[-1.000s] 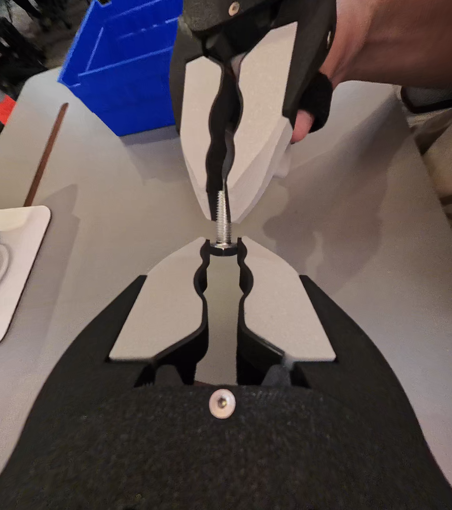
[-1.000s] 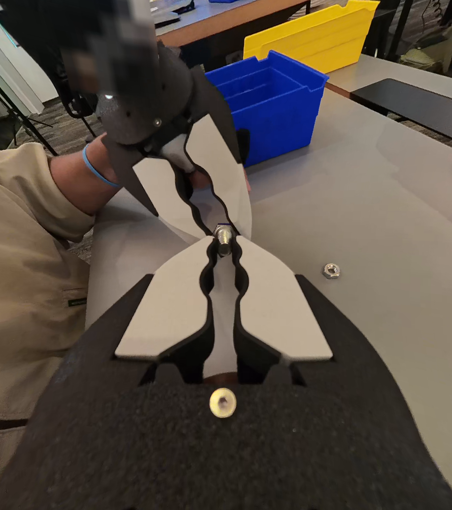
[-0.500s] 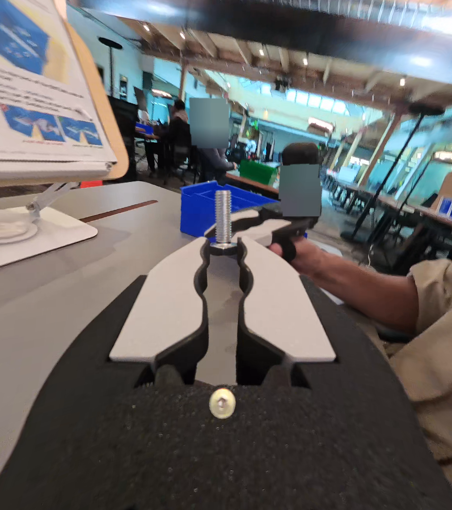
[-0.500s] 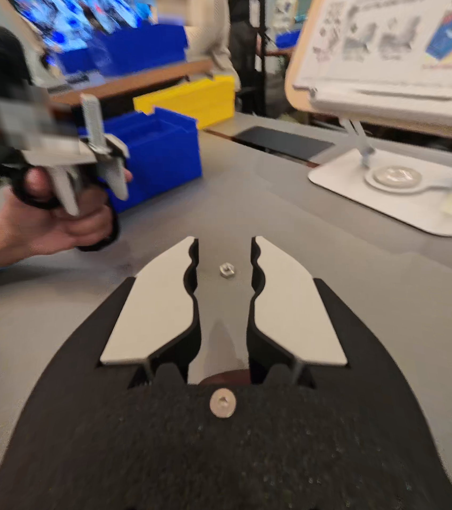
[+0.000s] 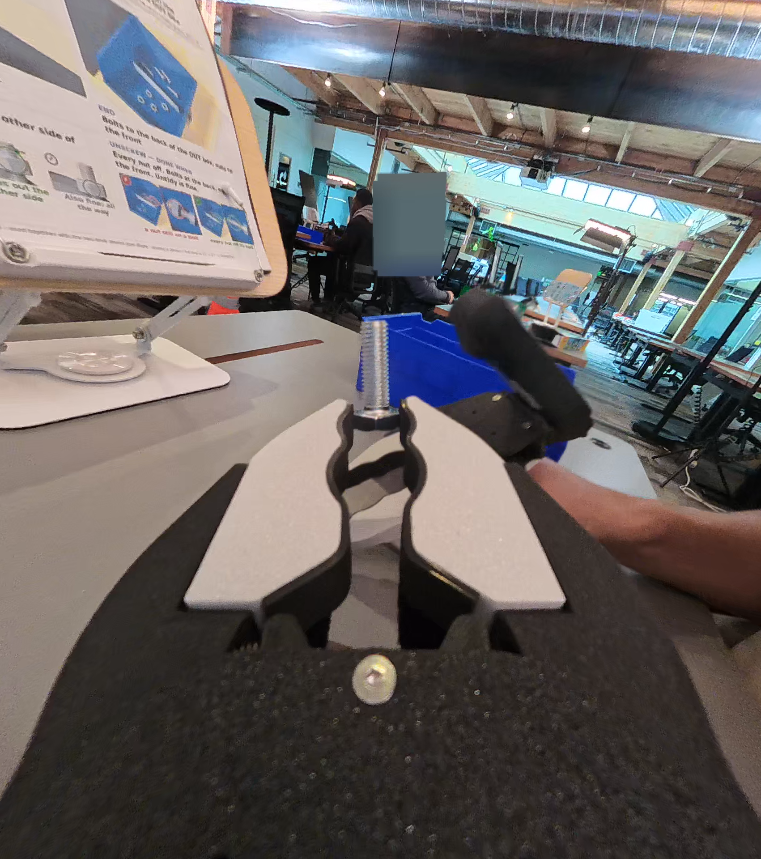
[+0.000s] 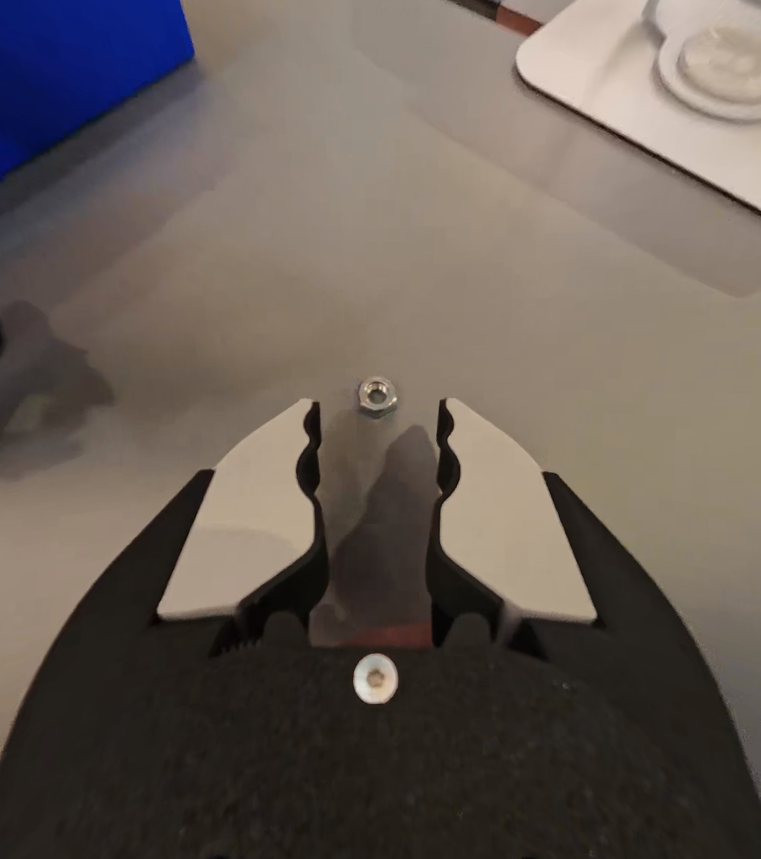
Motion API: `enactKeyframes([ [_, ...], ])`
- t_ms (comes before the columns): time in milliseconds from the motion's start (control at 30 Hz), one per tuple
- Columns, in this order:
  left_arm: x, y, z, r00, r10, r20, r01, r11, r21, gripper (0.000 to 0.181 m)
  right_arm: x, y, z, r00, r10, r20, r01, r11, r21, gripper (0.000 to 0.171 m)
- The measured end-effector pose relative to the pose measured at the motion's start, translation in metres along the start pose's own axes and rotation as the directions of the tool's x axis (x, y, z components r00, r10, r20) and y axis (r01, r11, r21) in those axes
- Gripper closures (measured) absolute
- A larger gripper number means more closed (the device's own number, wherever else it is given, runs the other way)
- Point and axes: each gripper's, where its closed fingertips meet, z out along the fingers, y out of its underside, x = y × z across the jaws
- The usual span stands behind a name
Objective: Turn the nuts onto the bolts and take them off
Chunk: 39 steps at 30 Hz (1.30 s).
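Observation:
My left gripper [image 5: 374,418] is shut on the hex head of a silver bolt [image 5: 374,372], which stands upright with its bare thread pointing up. My right gripper [image 6: 378,411] is open and empty, tilted down over the grey table [image 6: 555,348]. A small silver nut [image 6: 377,398] lies flat on the table just beyond and between its fingertips, untouched. In the left wrist view the right gripper's black body [image 5: 522,395] and the hand holding it show just behind my left fingertips, low over the table.
A blue bin [image 5: 434,367] stands behind the bolt; its corner shows in the right wrist view [image 6: 43,79]. A white stand base [image 5: 90,376] holding an instruction sheet [image 5: 90,139] sits at the left, and shows at the right wrist view's top right [image 6: 694,116]. Across from one pair of fingers to the other is roughly 15 centimetres.
The right gripper let go of the bolt, opened, and swung down over the loose nut on the table. The left gripper turned the bolt upright and holds it by the head.

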Motion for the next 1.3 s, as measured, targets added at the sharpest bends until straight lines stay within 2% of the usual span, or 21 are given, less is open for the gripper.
enactKeyframes([
  [233, 0.005, -0.017, -0.009, 0.999, 0.044, -0.01, -0.044, 0.998, 0.034, 0.163, 0.004, 0.0, 0.013, 0.998, -0.014, -0.065, 0.011, 0.999, -0.048, 0.126],
  [433, -0.001, -0.021, -0.014, 1.0, -0.006, -0.023, 0.007, 0.999, 0.049, 0.163, 0.004, 0.003, 0.015, 0.998, -0.007, -0.065, 0.002, 0.998, -0.069, 0.124],
  [467, -0.001, -0.021, -0.014, 1.0, -0.003, -0.021, 0.004, 0.999, 0.046, 0.163, 0.003, 0.005, 0.017, 0.999, -0.009, -0.05, 0.005, 0.996, -0.086, 0.13],
  [500, -0.002, -0.021, -0.013, 1.0, -0.001, -0.02, 0.001, 0.999, 0.045, 0.163, 0.0, 0.007, 0.018, 1.0, -0.016, -0.025, 0.013, 0.994, -0.11, 0.154],
  [667, 0.002, -0.014, -0.009, 0.999, -0.002, -0.035, 0.003, 1.0, 0.018, 0.163, -0.005, 0.008, 0.017, 0.999, -0.01, 0.043, 0.014, 0.994, -0.108, 0.154],
  [833, 0.008, -0.007, -0.005, 0.997, -0.023, -0.08, 0.021, 1.0, -0.022, 0.163, 0.005, -0.024, -0.012, 0.987, -0.123, 0.098, 0.115, 0.99, 0.086, 0.154],
  [900, 0.013, 0.001, -0.001, 0.992, -0.041, -0.117, 0.034, 0.997, -0.063, 0.163, 0.013, -0.045, -0.04, 0.969, -0.19, 0.161, 0.155, 0.966, 0.207, 0.154],
  [967, 0.015, 0.01, 0.003, 0.989, -0.063, -0.137, 0.048, 0.993, -0.11, 0.163, 0.008, -0.06, -0.072, 0.91, -0.309, 0.278, 0.201, 0.912, 0.357, 0.154],
  [1033, 0.025, 0.019, 0.006, 0.976, -0.094, -0.197, 0.065, 0.987, -0.149, 0.163, 0.002, -0.062, -0.097, 0.861, -0.334, 0.382, 0.149, 0.886, 0.44, 0.154],
  [1133, 0.038, 0.032, 0.009, 0.959, -0.089, -0.268, 0.036, 0.98, -0.197, 0.163, -0.013, -0.056, -0.12, 0.793, -0.328, 0.513, 0.051, 0.875, 0.481, 0.154],
  [1300, 0.053, 0.043, 0.012, 0.943, -0.078, -0.324, 0.001, 0.973, -0.233, 0.163, -0.034, -0.057, -0.138, 0.719, -0.365, 0.592, 0.021, 0.862, 0.506, 0.154],
])
